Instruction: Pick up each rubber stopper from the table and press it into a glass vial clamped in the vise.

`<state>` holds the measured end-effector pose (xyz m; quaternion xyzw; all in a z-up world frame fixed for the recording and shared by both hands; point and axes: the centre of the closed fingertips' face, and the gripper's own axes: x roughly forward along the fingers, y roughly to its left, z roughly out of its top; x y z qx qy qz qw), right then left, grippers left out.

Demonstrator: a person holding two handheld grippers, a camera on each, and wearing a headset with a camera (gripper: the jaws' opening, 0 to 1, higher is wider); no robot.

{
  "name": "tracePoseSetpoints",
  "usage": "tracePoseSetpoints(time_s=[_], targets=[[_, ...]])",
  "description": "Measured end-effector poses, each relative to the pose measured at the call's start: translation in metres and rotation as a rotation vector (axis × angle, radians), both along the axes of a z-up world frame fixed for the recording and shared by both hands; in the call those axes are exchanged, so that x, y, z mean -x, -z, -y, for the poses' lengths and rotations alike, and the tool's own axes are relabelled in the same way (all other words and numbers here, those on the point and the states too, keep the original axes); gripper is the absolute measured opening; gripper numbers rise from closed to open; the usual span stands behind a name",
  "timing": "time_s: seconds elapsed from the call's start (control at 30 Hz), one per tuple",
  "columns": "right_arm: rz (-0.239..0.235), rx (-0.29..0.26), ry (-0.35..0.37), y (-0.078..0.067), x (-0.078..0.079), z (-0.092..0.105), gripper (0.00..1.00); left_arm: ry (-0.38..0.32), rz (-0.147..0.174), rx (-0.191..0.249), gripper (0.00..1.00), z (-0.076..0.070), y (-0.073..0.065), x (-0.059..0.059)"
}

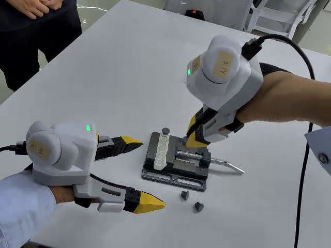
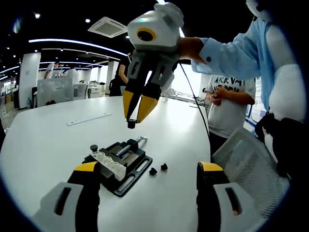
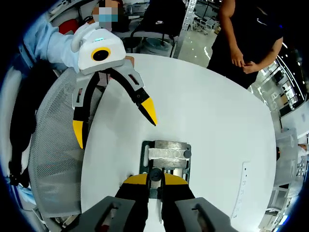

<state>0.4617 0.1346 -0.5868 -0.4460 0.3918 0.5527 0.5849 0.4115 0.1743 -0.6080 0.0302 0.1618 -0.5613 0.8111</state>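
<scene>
Open-plan office, white meeting table [image 1: 129,77], mesh chair [image 2: 244,159], ceiling air-conditioner [image 2: 107,26], strip lights [image 2: 72,42]

Left gripper [image 2: 148,168]: own jaws rise at the near edge, yellow-tipped and set wide apart, with nothing between them.

Vise [image 2: 126,163]: black, standing on the white counter [image 2: 48,140] just beyond the jaws. It clamps a clear glass vial [image 2: 105,157]; whether this is one vial or several cannot be told. A seated stopper [image 2: 94,148] caps its left end.

Loose stoppers [image 2: 153,171]: two, dark, on the counter just right of the vise, close together and clear of it.

Right gripper [image 2: 136,116]: hangs above the vise, pointing down. Its jaws are nearly together, with a pinched stopper [image 2: 131,125] at the tips. It is carried by a hand in a pale blue sleeve [image 2: 227,50].
</scene>
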Motion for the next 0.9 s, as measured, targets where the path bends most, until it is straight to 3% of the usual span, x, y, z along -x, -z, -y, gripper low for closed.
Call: tracePoseSetpoints(time_s=[0.37,0.67,0.9], targets=[[0.021,0.008,-0.024,0.023,-0.029,-0.008,0.06,-0.053,-0.014,0.02,0.83,-0.012,0.0,-0.018],[0.031,0.035,-0.061,0.045,-0.04,-0.015,0.06,-0.073,-0.022,0.02,0.86,-0.019,0.002,-0.019],[0.033,0.022,-0.061,0.053,-0.048,-0.023,0.06,-0.079,-0.025,0.024,0.86,-0.019,0.0,-0.019]])
